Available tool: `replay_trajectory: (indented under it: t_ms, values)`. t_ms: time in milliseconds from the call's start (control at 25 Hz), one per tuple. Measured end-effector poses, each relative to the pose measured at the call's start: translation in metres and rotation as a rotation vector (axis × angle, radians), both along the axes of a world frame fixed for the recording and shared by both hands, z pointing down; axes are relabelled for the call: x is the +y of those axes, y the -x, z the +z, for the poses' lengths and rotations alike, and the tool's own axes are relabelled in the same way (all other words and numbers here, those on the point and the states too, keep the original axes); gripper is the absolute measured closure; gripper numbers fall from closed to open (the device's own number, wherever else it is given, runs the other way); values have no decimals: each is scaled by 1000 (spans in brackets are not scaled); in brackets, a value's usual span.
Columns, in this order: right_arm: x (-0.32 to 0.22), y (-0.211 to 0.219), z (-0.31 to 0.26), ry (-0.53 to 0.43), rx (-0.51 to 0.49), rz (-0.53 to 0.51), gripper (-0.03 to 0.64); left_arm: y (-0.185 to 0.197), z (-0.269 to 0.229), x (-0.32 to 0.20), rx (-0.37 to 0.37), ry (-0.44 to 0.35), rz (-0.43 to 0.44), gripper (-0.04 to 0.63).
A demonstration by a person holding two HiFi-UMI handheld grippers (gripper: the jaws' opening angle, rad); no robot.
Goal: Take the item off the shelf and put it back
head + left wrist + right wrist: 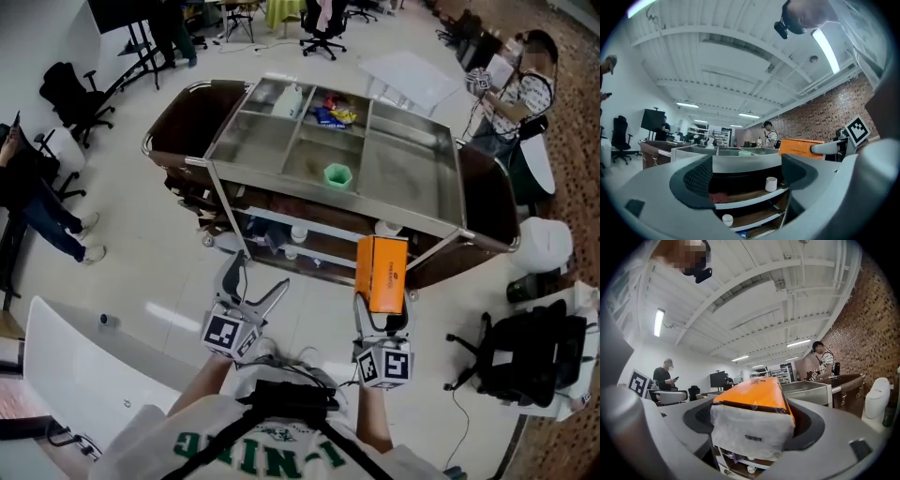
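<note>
Left edge: one person (37, 202) was there, with one black office chair (75, 98) farther back.
Left tool (258, 281): its jaws stood wide apart with nothing between them, on the near side of the cart and left of the box.
Shelf cart (337, 198): one steel cart stood mid-scene, with a divided top tray and open shelves below.
Top tray: it held one white bottle (289, 101) far left, a small heap of snack packets (335, 116) beside that, and one green cup (337, 174) nearer.
Lower shelves: the left gripper view showed two white cups (771, 183), one on each shelf.
Orange box (382, 272): there was one, off the shelf, on the near side of the cart's right half. In the right gripper view it blocked much of the cart.
Right tool (382, 305): it was clamped on the near end of the orange box.
Right side: a second person (516, 94) stood far right, and a second black chair (525, 361) stood nearer.
</note>
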State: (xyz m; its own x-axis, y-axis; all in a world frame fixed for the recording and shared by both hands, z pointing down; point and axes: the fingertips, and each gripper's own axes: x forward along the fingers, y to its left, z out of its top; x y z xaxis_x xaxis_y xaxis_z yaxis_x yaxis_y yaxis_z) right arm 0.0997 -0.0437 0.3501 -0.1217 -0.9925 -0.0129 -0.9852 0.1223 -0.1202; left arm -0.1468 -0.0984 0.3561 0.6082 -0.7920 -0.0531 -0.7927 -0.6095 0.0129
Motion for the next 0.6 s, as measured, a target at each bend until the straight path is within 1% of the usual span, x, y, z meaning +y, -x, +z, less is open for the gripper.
replay_trajectory:
  t_ms: [80, 200, 320, 600]
  values:
    - [4, 0, 1, 2, 4, 2, 193, 1, -4, 0, 17, -6, 2, 155]
    - [10, -2, 4, 5, 4, 8, 193, -2, -5, 0, 19, -20, 19, 153]
    - [11, -4, 13, 18, 9, 11, 193, -3, -4, -2, 20, -22, 18, 153]
    - [0, 6, 68, 105, 28, -23, 193, 9, 0, -7, 16, -18, -19, 153]
